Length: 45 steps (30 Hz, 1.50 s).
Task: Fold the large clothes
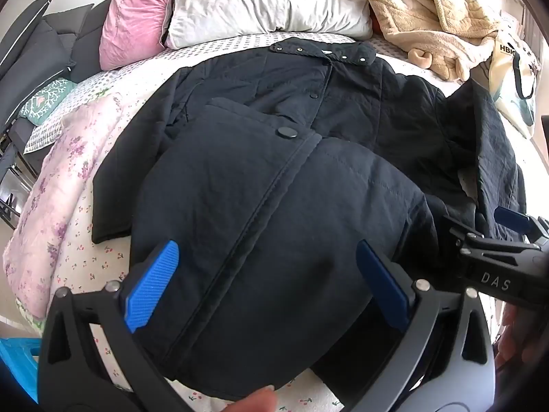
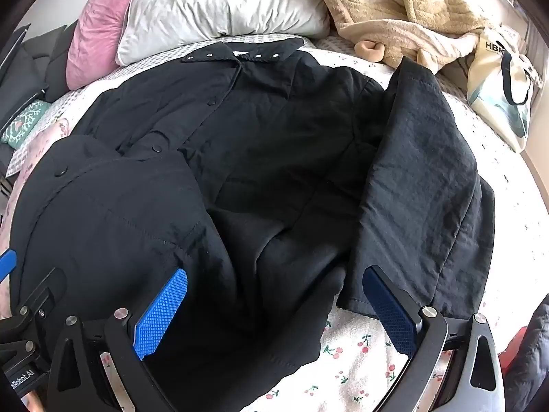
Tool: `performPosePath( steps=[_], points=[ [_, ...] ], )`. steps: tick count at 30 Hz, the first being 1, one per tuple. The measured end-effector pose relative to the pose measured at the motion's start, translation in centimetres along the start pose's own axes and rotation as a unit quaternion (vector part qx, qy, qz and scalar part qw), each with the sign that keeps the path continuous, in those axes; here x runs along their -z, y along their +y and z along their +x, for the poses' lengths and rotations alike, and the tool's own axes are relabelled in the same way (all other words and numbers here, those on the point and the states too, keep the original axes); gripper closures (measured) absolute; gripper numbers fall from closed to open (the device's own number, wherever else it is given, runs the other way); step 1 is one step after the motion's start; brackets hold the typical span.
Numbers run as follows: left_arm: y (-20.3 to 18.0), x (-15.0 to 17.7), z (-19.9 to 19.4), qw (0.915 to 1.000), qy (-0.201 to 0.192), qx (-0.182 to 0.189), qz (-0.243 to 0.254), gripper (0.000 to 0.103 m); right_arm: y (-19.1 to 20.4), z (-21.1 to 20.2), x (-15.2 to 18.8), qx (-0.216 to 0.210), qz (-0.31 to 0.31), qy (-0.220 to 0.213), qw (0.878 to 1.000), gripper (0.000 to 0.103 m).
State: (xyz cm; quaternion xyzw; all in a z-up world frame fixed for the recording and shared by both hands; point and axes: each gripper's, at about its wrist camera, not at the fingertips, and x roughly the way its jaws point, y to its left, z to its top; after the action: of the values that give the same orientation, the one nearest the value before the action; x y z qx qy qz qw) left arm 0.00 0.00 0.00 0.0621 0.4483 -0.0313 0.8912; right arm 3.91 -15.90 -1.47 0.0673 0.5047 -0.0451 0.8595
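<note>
A large black padded coat (image 1: 274,158) lies front-up on the bed, collar toward the pillows; it also fills the right wrist view (image 2: 274,158). Its lower part is bunched up toward me. One sleeve (image 2: 422,178) lies spread out on the right. My left gripper (image 1: 271,274) is open, its blue pads (image 1: 154,285) straddling the bunched hem without closing on it. My right gripper (image 2: 274,302) is open over the coat's lower edge, near the sleeve cuff. The right gripper's body (image 1: 497,250) shows at the right of the left wrist view.
The bed has a cherry-print sheet (image 2: 360,360). A white pillow (image 1: 267,0) and pink pillow (image 1: 133,17) lie at the head. A beige fleece robe (image 1: 429,17) and a tote bag (image 1: 511,79) sit at the far right. A floral quilt (image 1: 58,185) lies on the left.
</note>
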Motion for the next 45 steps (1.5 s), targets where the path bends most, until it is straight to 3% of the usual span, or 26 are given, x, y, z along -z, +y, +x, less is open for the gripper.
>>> performPosePath(
  steps=[45],
  points=[
    [-0.2, 0.14, -0.18, 1.0, -0.006, 0.004, 0.003, 0.0, 0.17, 0.56, -0.47, -0.005, 0.008, 0.014, 1.0, 0.0]
  ],
)
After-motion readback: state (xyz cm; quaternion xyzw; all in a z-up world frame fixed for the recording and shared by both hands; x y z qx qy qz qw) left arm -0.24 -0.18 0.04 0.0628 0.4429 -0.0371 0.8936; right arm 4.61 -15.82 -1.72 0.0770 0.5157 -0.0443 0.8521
